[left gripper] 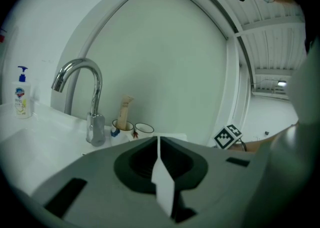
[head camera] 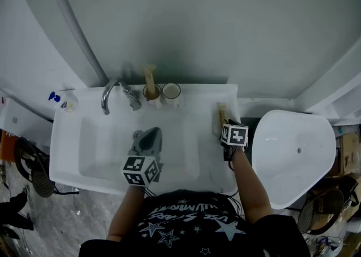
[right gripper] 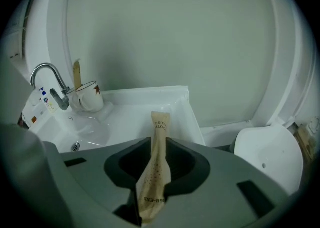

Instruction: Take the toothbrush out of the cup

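At the far left of the head view, one clear soap bottle with a blue pump (head camera: 66, 103) stands on the corner of the white ceramic sink (head camera: 186, 110). Beside it is one curved chrome tap (head camera: 114, 93). Right of the tap, on the back ledge, two white round cups stand just beside each other. The left cup (head camera: 151, 92) holds a tan paper-wrapped toothbrush (head camera: 149, 77), its long axis upright. The right cup (head camera: 171, 91) shows only its open rim.

The left gripper (head camera: 149, 134) hangs over the basin. Only the left gripper view shows its jaws pressed together with nothing in them (left gripper: 159, 144).

There are two wrapped toothbrushes in all. The second toothbrush (head camera: 221, 115) is out of the cups, over the sink's right rim, in the right gripper (head camera: 224, 128). Its long axis runs along the gripper, with the free end pointing toward the top of the frame, at the wall. The head view hides the grip. The right gripper view shows the jaws slightly parted, with the wrapper (right gripper: 157, 167) filling the gap and touching both sides. It also shows dark print on the paper, which the head view cannot resolve.

At the far right sits one white rounded fixture (head camera: 293, 154).
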